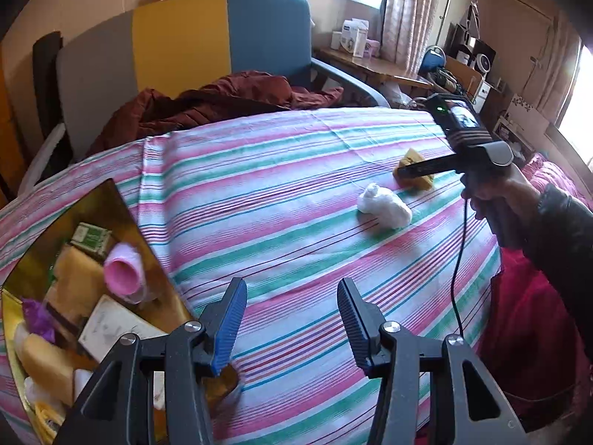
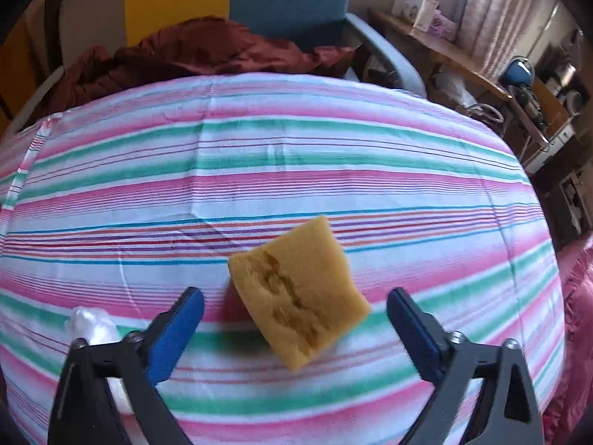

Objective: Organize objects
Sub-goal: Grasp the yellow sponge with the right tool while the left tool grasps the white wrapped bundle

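A yellow sponge [image 2: 300, 296] lies on the striped sheet [image 2: 259, 155] between the fingers of my right gripper [image 2: 294, 294]. Its blue pads stand apart from the sponge on both sides, so it is open. In the left wrist view that right gripper [image 1: 402, 172] hovers over the same sponge [image 1: 409, 157], held by a hand in a dark sleeve. A white crumpled wad [image 1: 385, 204] lies just left of the sponge. My left gripper [image 1: 291, 289] is open and empty above the sheet, beside a gold tray [image 1: 100, 200] holding a pink cup [image 1: 124, 272], sponges and small boxes.
A maroon cloth [image 1: 222, 100] is heaped at the far edge before a grey, yellow and blue chair back [image 1: 178, 37]. A red blanket [image 1: 530, 315] drops off at the right. The right gripper's black cable [image 1: 457, 270] hangs over the sheet. A cluttered desk [image 1: 370, 63] stands beyond.
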`<state>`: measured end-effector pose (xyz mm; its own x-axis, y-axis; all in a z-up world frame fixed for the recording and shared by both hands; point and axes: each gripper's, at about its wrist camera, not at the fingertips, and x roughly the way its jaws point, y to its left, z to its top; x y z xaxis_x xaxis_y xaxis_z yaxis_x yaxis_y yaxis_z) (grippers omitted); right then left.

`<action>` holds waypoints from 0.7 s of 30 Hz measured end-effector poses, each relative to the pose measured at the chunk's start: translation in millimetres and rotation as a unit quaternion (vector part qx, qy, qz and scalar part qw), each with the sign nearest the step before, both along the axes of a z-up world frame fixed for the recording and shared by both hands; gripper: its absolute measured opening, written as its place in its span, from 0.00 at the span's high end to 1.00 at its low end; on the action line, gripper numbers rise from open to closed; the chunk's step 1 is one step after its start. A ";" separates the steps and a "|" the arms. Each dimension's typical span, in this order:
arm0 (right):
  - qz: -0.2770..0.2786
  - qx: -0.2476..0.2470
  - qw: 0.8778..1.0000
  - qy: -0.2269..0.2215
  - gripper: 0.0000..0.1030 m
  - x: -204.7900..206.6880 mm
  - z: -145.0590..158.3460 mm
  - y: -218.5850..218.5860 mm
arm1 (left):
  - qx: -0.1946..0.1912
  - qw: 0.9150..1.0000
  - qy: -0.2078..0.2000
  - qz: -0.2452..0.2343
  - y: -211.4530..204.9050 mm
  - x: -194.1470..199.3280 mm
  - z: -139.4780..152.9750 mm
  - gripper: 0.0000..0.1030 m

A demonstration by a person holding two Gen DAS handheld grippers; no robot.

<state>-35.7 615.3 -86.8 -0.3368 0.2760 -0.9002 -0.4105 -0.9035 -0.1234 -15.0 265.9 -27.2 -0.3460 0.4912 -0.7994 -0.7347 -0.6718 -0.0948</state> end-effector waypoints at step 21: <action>-0.023 -0.052 0.992 0.110 0.40 54.0 42.0 -7.8 | 0.048 0.980 -0.195 0.000 132.3 -35.3 -54.9 0.50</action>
<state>18.3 607.5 -44.8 -0.5166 0.2051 -0.8313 -0.4591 -0.8859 0.0667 -50.3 398.2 -82.1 -0.0226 0.5705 -0.8210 -0.6299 -0.6458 -0.4315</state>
